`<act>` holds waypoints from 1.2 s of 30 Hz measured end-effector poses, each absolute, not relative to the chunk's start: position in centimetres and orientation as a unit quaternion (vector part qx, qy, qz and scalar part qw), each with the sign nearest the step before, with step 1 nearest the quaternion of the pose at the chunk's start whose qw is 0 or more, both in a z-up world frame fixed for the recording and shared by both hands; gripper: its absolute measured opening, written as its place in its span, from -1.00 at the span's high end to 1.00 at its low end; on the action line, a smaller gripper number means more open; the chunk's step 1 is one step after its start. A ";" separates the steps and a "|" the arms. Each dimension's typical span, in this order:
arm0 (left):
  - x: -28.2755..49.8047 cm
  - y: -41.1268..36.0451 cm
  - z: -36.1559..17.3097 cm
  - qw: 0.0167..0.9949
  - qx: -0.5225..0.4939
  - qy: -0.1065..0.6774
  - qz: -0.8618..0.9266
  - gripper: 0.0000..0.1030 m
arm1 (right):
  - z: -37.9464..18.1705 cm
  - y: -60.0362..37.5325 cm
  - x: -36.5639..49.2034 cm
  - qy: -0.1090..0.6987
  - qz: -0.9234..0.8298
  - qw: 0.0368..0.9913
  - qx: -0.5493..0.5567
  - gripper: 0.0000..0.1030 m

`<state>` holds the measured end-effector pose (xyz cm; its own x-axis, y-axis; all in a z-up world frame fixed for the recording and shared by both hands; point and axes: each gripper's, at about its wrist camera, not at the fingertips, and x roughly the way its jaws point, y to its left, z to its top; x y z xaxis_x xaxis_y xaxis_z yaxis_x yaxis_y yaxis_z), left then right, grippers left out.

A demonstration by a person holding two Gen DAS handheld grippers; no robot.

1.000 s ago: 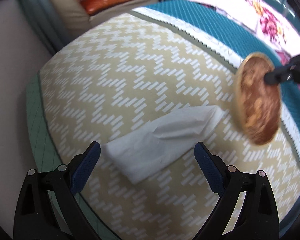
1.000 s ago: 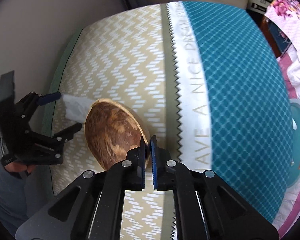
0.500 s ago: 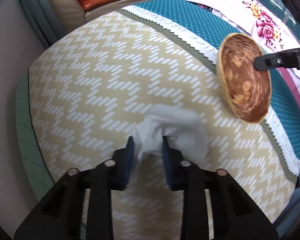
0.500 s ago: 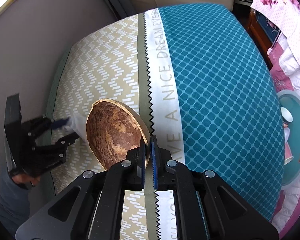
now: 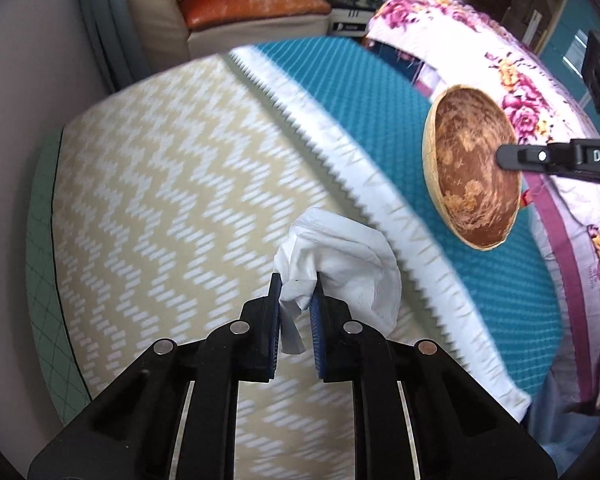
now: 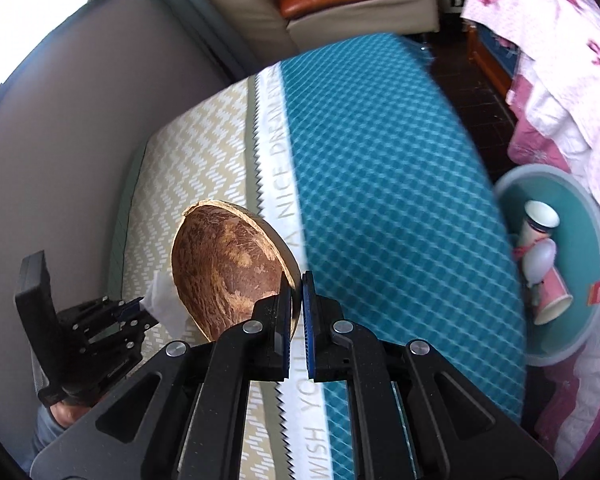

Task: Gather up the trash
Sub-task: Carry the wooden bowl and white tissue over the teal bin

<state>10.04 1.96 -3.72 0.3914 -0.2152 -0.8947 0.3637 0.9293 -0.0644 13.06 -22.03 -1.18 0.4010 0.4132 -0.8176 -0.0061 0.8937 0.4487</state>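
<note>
A crumpled white tissue [image 5: 340, 264] hangs bunched between the blue pads of my left gripper [image 5: 296, 300], which is shut on it above the beige zigzag cloth [image 5: 160, 200]. In the right wrist view the tissue [image 6: 162, 300] shows partly behind the shell, held by the left gripper [image 6: 134, 306]. My right gripper [image 6: 296, 300] is shut on the rim of a brown coconut shell half [image 6: 228, 268], held on edge above the table. The shell [image 5: 472, 168] also appears at right in the left wrist view, with the right gripper [image 5: 504, 156] clamped on it.
The table carries a teal diamond-pattern cloth [image 6: 380, 160] with a white lettered band. Right of the table stands a teal round bin [image 6: 580, 320] holding paper cups [image 6: 540, 220]. A floral cloth [image 5: 500, 60] drapes at right. A sofa with an orange cushion [image 5: 252, 4] stands behind.
My left gripper closed on the flat tissue, bunching it, and lifted it off the cloth. The right gripper carried the shell up and away to the right.
</note>
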 end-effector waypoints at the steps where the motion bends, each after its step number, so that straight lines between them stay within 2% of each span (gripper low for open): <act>1: 9.9 0.8 -3.1 0.833 0.074 0.519 -0.178 0.73 | -0.8 -23.4 12.5 0.525 0.124 0.817 0.202 0.89; 22: 9.2 -17.0 -0.7 0.816 0.130 0.505 -0.249 0.73 | -1.9 -42.0 6.5 0.442 0.018 0.838 0.321 0.89; 36: 10.2 -20.8 -2.7 0.801 0.127 0.524 -0.261 0.73 | -6.5 -47.2 5.9 0.478 -0.043 0.814 0.326 0.83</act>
<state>10.24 -20.80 -2.66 0.3151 -0.2847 -0.9053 0.5517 0.8312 -0.0694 5.93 -47.22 -6.53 0.5396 0.2412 -0.8066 0.3825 0.7833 0.4901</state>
